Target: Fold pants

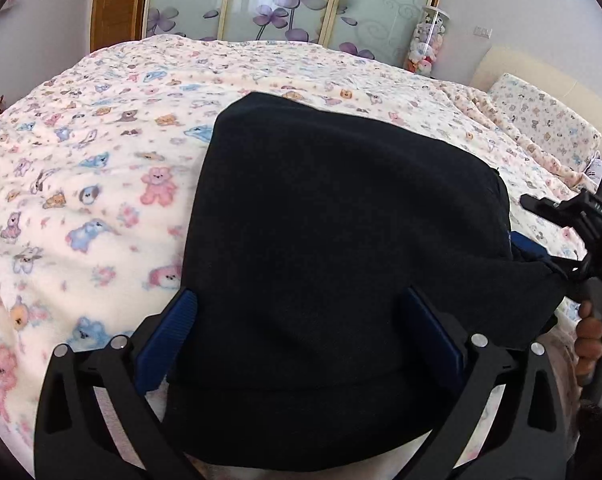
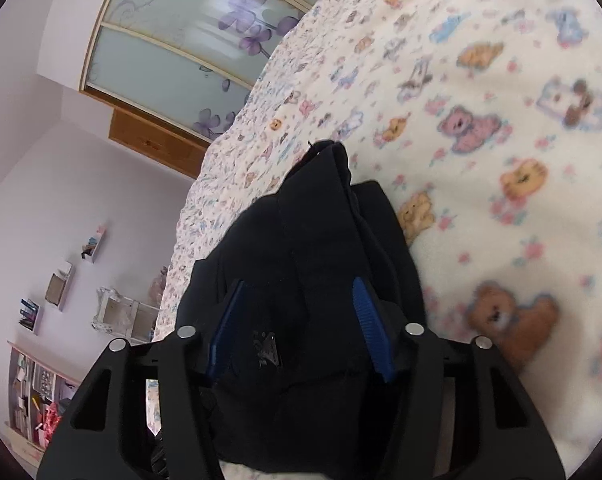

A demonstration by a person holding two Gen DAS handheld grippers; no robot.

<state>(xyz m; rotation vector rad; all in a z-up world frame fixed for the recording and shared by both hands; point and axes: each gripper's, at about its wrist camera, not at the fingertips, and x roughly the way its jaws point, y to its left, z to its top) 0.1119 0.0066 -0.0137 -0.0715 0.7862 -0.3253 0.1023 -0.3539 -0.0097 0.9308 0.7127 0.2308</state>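
The black pants [image 1: 333, 264] lie folded in a thick bundle on the teddy-bear blanket [image 1: 81, 184]. My left gripper [image 1: 301, 300] has its blue pads wide apart on either side of the bundle's near part, open around the cloth. My right gripper [image 2: 299, 296] also straddles the black pants [image 2: 321, 240], with its blue pads apart and the cloth bunched between them. The right gripper and the hand on it show at the right edge of the left wrist view [image 1: 581, 240], at the bundle's right end.
The bed's blanket [image 2: 501, 160] spreads all around. A pillow [image 1: 541, 116] and headboard are at the far right. A wardrobe with flowered glass doors [image 1: 293, 0] stands behind the bed. Wall shelves [image 2: 61, 284] are off the bed's left side.
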